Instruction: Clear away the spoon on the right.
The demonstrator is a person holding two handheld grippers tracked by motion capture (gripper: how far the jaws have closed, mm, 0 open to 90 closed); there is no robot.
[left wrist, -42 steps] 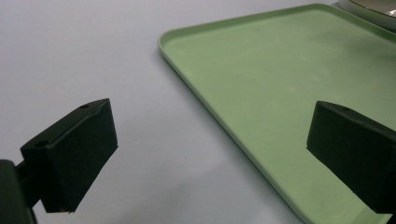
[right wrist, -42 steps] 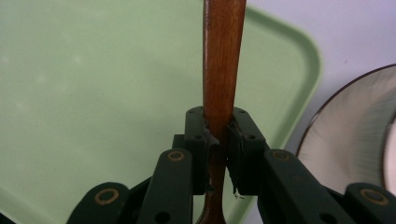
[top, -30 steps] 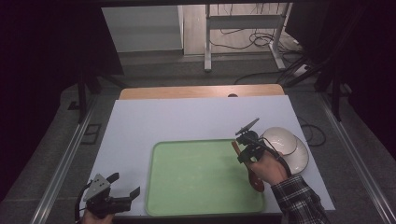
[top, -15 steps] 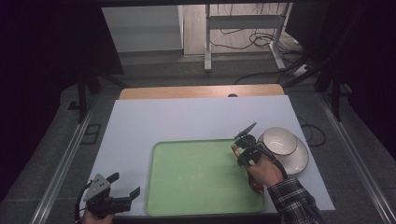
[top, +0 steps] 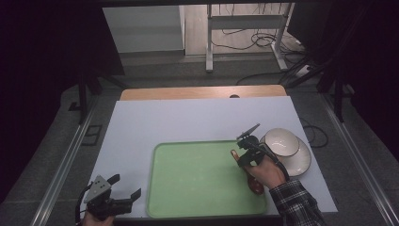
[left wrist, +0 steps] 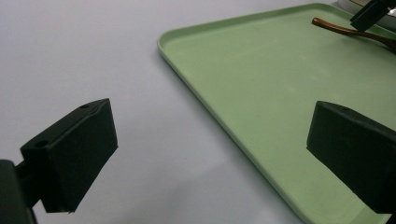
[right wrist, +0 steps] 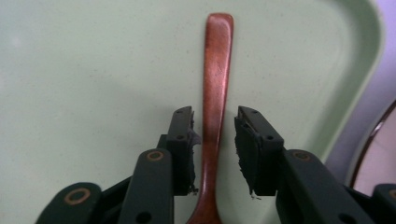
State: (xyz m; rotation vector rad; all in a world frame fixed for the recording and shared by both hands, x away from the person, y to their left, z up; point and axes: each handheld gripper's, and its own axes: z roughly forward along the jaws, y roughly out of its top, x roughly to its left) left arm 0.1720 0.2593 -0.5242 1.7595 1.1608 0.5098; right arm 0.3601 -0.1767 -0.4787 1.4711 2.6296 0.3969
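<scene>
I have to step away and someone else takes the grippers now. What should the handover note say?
Right gripper: jaws have just been opening, pads clear of the wooden spoon between them.
Left gripper: open, holding nothing, at the table's near left edge.
Spoon: lying flat on the green tray, near its right rim.
Bowl on its plate: on the table right of the tray.
Done: spoon placed on the tray.
Left: probably back the right gripper off; bowl and plate remain off the tray.

Free room and obstacles. The green tray (top: 197,181) is bare apart from a wooden spoon (right wrist: 215,98) lying along its right edge. A bowl on a plate (top: 285,146) stands just beyond that rim and blocks the right approach. The white tabletop (top: 188,120) behind and left of the tray lies open.
</scene>
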